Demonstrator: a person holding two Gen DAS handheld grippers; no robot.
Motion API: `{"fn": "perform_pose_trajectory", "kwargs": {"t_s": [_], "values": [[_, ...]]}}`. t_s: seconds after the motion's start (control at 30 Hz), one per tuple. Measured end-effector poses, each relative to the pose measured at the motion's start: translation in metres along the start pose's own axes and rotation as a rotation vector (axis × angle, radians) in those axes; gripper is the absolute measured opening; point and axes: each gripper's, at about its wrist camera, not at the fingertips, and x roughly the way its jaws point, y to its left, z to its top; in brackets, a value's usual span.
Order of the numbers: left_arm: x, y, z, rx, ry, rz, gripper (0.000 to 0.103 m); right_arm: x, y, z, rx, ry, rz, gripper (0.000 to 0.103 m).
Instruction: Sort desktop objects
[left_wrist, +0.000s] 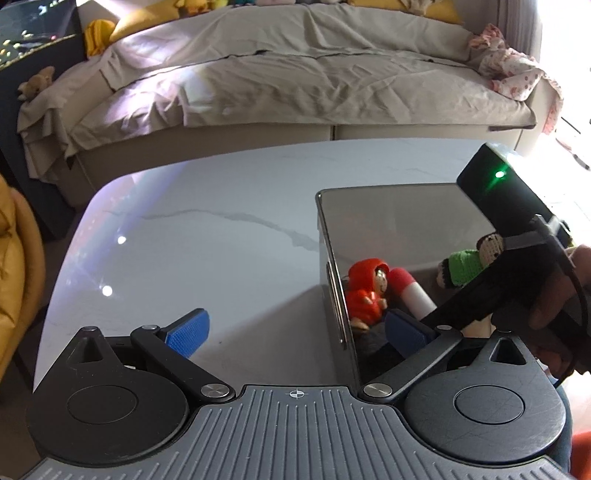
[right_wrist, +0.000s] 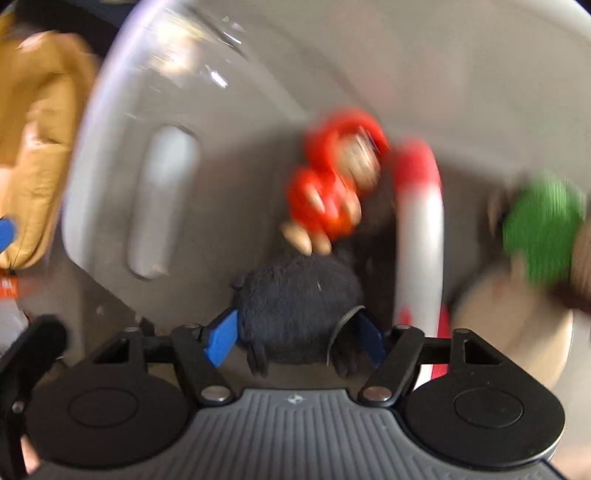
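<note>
Clamping a dark plush toy (right_wrist: 295, 306), the right hand-held gripper (right_wrist: 295, 338) reaches inside the bin (right_wrist: 162, 199).

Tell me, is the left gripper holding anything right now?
No, the left gripper is open with nothing between its blue pads, straddling the near wall of the clear bin on the white table.
</note>
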Motion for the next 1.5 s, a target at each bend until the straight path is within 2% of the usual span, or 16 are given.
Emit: {"fn": "perform_pose_trajectory", "kwargs": {"t_s": [0.1,0.17,0.27,0.37,0.43,0.53,0.83,0.9,1.0,1.1,1.17,1.2,1.3,1.33,1.4,1.5], "values": [[0.005,-0.002,0.004,-0.009,0.002,-0.011,0.103,-0.018,0.019,-0.002,-0.196,-0.096,-0.030,0.057],[0.009,-0.003,0.006,-0.021,0.004,-0.029,0.103,-0.018,0.016,0.001,-0.171,-0.060,-0.057,0.057],[0.014,-0.002,0.006,-0.039,0.010,-0.051,0.103,-0.026,0.003,0.003,-0.088,0.009,-0.055,0.071],[0.020,0.011,0.004,-0.114,0.021,-0.050,0.103,-0.057,-0.013,0.004,-0.060,-0.083,-0.038,0.072],[0.026,0.022,0.002,-0.187,0.041,-0.097,0.103,-0.075,-0.017,0.002,-0.116,-0.159,-0.158,0.072],[0.032,0.030,0.001,-0.247,0.059,-0.131,0.103,-0.076,-0.023,0.000,-0.156,-0.112,-0.213,0.065],[0.025,0.017,-0.003,-0.188,0.067,-0.094,0.103,-0.037,-0.033,0.016,-0.147,0.008,-0.259,0.052],[0.024,0.017,-0.004,-0.192,0.068,-0.088,0.103,-0.040,-0.032,0.012,-0.177,-0.012,-0.245,0.036],[0.024,0.020,-0.003,-0.219,0.065,-0.093,0.103,-0.071,-0.031,0.002,-0.195,-0.126,-0.224,0.033],[0.024,0.018,0.001,-0.237,0.054,-0.112,0.103,-0.103,-0.045,0.000,-0.076,-0.195,-0.171,0.033],[0.023,0.013,0.002,-0.226,0.049,-0.120,0.103,-0.117,-0.058,-0.003,-0.030,-0.171,-0.144,0.040],[0.022,0.010,0.002,-0.215,0.049,-0.120,0.103,-0.128,-0.068,-0.008,-0.019,-0.142,-0.138,0.054],[0.023,0.005,-0.001,-0.189,0.059,-0.113,0.103,-0.161,-0.081,-0.016,-0.011,-0.169,-0.159,0.060],[0.024,0.004,-0.001,-0.191,0.063,-0.112,0.103,-0.178,-0.083,-0.020,-0.041,-0.207,-0.195,0.063],[0.025,0.004,0.000,-0.208,0.065,-0.117,0.103,-0.202,-0.082,-0.029,-0.105,-0.235,-0.298,0.083],[0.023,0.000,0.003,-0.221,0.050,-0.137,0.103,-0.210,-0.092,-0.043,-0.174,-0.219,-0.423,0.084]]}}
